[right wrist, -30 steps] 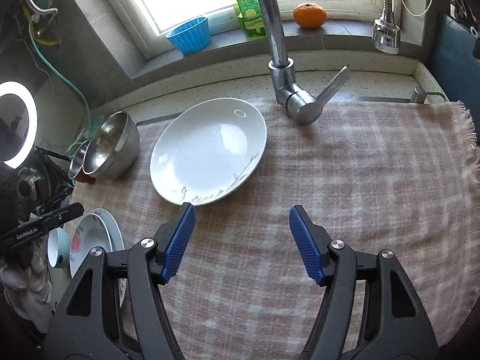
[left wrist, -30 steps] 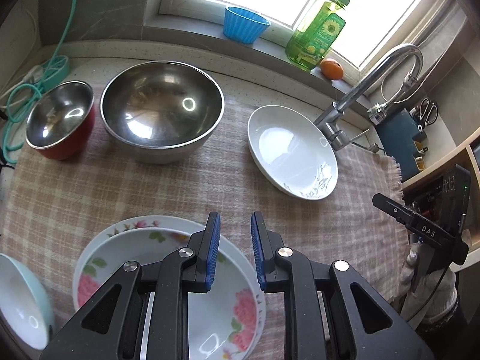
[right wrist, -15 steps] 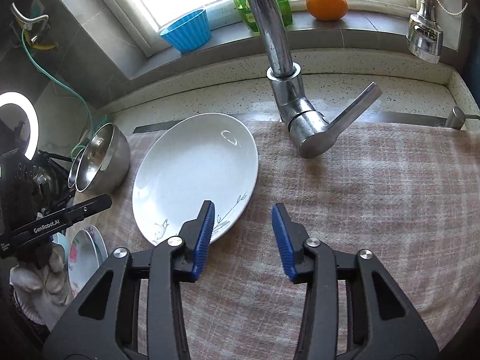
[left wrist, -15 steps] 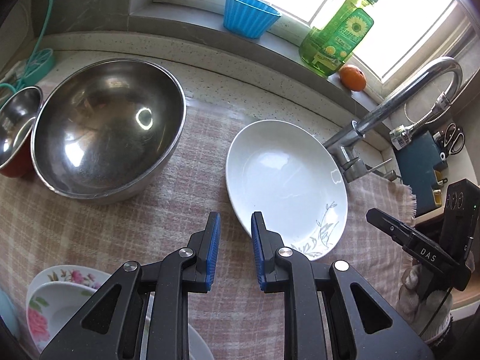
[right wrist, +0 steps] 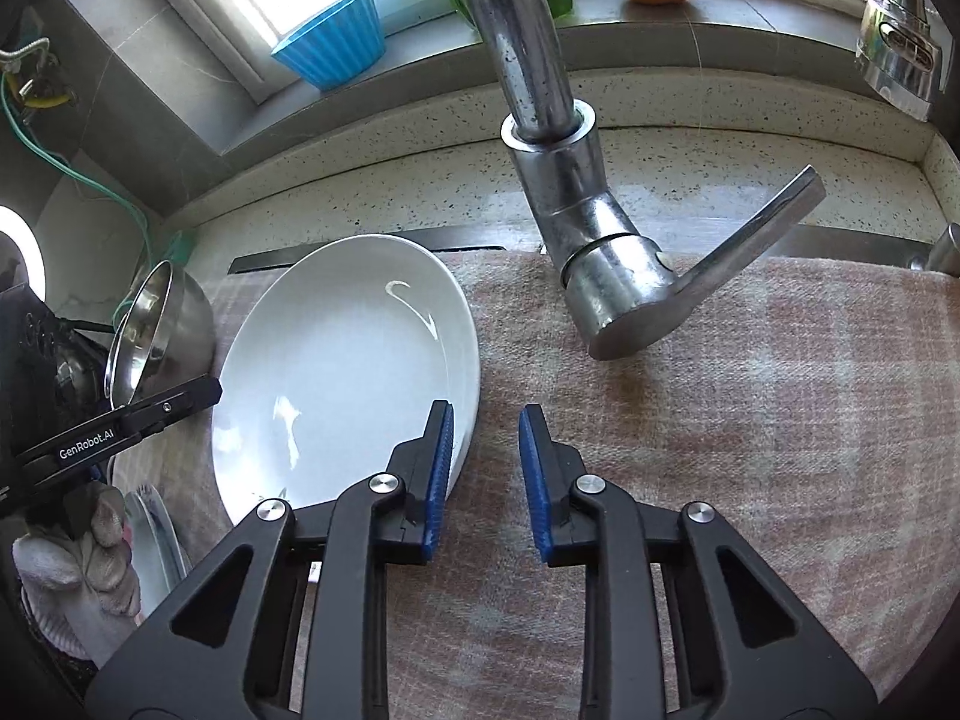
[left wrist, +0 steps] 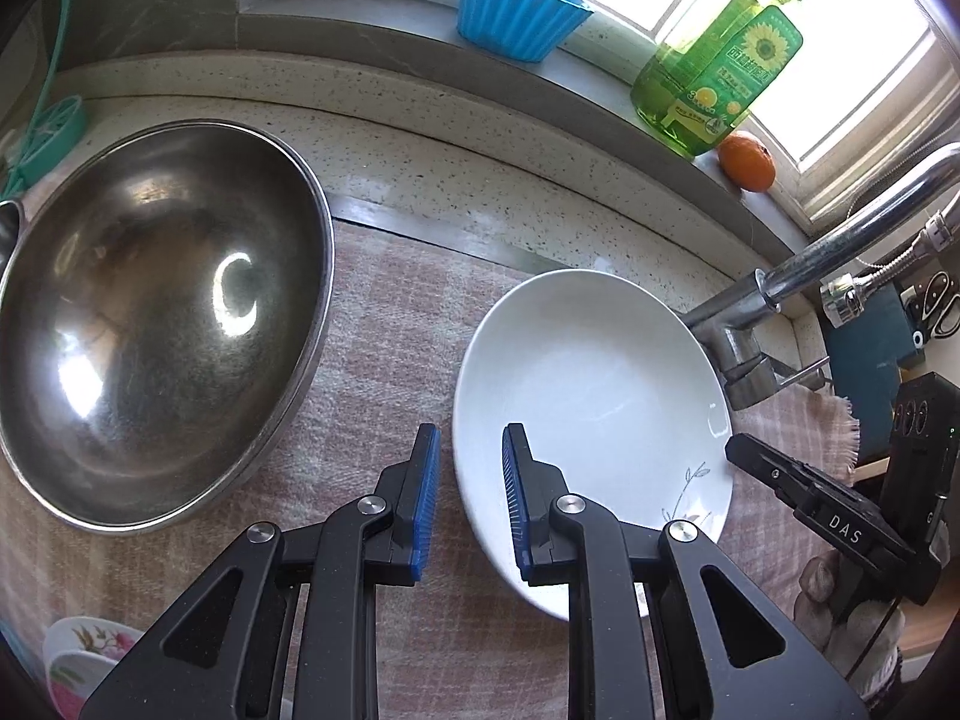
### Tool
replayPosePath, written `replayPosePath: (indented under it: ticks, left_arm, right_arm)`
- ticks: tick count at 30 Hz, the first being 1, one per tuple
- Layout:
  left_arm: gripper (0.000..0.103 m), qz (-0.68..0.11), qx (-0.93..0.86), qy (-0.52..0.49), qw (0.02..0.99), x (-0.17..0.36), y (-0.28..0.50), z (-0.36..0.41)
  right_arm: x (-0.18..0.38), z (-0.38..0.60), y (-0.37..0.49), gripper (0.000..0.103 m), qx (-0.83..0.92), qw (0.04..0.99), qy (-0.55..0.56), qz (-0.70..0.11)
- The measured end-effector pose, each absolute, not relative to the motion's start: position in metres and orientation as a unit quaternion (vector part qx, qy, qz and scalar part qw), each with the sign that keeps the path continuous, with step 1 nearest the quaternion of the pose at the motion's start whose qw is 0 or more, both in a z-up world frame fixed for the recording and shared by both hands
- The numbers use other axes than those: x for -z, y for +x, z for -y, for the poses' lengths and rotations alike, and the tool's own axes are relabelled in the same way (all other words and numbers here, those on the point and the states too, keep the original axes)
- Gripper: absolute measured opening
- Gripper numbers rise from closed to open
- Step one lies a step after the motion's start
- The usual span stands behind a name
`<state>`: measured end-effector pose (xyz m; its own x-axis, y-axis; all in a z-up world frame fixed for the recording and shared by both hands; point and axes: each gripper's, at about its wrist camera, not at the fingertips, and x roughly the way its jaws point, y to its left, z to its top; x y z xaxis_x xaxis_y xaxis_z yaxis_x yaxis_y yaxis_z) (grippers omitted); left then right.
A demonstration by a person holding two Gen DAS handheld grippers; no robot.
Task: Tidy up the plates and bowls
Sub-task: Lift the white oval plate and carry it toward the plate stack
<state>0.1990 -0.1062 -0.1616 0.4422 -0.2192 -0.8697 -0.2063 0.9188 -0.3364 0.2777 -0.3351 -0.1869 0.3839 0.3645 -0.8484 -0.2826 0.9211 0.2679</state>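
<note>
While straddling opposite rims of the white plate on the checked cloth, beside the steel bowl and before the faucet: left gripper and right gripper, jaws narrowly parted, pinching nothing.

plate right of steel bowl, on cloth

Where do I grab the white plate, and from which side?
Take the white plate by its thin raised rim, one finger inside and one outside. The left gripper already straddles the plate's left edge, and the right gripper straddles its right edge; both are open. The faucet crowds the far side, so come from the near side.
</note>
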Motion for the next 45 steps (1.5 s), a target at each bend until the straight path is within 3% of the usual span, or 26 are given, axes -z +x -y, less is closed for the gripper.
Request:
replayPosePath:
  ticks: [6, 9, 13, 29, 45]
  left_arm:
    - [0.018, -0.536, 0.006, -0.194, 0.821, 0.168, 0.205, 0.107]
    - [0.012, -0.541, 0.01, -0.196, 0.818, 0.171, 0.207, 0.105]
    - [0.011, -0.543, 0.013, -0.192, 0.817, 0.172, 0.21, 0.106]
    - [0.011, -0.543, 0.032, -0.184, 0.819, 0.164, 0.205, 0.11]
    - [0.011, -0.512, 0.084, -0.178, 0.836, 0.116, 0.153, 0.071]
  right_arm:
    - [0.196, 0.328, 0.287, 0.016, -0.195, 0.824, 0.03, -0.532]
    - [0.2, 0.326, 0.292, 0.012, -0.198, 0.819, 0.036, -0.537]
    - [0.202, 0.322, 0.294, 0.008, -0.201, 0.817, 0.032, -0.54]
    - [0.191, 0.327, 0.272, 0.008, -0.187, 0.819, 0.05, -0.541]
    - [0.143, 0.294, 0.191, 0.008, -0.18, 0.838, 0.063, -0.512]
